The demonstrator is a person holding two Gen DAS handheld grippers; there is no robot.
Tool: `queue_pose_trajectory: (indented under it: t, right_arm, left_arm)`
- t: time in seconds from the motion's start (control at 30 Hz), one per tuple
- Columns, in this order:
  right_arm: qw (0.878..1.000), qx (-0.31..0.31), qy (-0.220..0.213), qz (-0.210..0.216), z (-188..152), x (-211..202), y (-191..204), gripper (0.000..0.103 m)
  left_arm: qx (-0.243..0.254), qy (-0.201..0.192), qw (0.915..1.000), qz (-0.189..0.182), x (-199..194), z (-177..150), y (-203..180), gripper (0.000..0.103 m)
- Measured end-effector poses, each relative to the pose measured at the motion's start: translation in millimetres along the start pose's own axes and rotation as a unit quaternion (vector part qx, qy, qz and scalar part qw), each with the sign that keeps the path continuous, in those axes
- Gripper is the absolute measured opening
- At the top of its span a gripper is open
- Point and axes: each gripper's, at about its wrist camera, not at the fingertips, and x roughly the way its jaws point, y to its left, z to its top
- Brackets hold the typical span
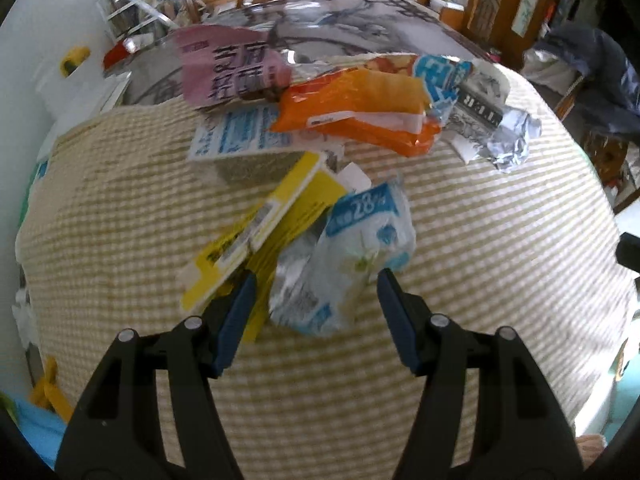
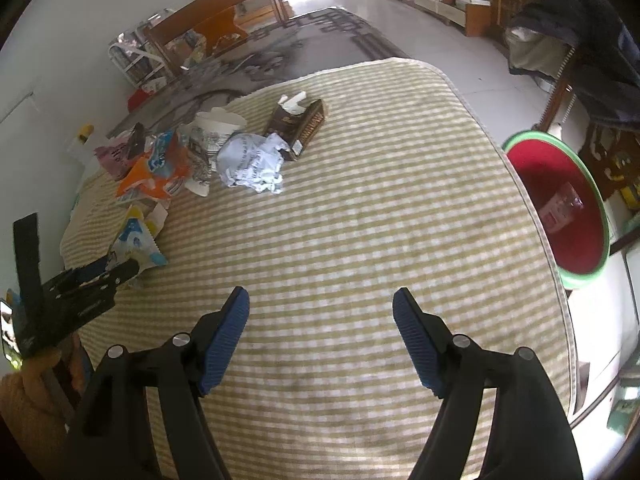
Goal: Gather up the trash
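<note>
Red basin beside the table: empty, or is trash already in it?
Not empty: the red basin holds one clear wrapper with a red label lying inside.

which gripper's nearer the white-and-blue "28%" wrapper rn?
Left. The left gripper stands open right over the white-and-blue wrapper, its tips either side of it. The right gripper is open over bare checked cloth, well off to the wrapper's right.

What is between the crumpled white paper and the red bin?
Only bare checked cloth lies between the crumpled paper and the red bin. The right wrist view shows it.
</note>
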Motion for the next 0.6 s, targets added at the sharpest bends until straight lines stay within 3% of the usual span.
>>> queue_pose_trajectory:
  t: [0.13, 0.23, 0.4, 0.6]
  right_arm:
    - [1.000, 0.006, 0.001, -0.002, -4.0, -0.9, -0.9, 0.072]
    - [1.000, 0.005, 0.005, -0.002, -5.9, 0.9, 1.3, 0.072]
    - [1.000, -0.003, 0.009, 0.002, -3.8, 6.1, 8.4, 0.072]
    - [0.999, -0.036, 0.014, 0.004, 5.7, 18.0, 24.8, 0.072]
  left_arm:
    - [0.035, 0.000, 0.9991, 0.022, 10.6, 3.6, -8.4, 0.059]
    - [0.025, -0.010, 0.9993, 0.026, 4.9, 1.7, -3.7, 0.040]
    - [-0.004, -0.018, 0.9998, 0.002, -10.0, -2.6, 9.6, 0.026]
    - [-0.039, -0.028, 0.9983, -0.032, -38.8, -18.4, 14.8, 0.026]
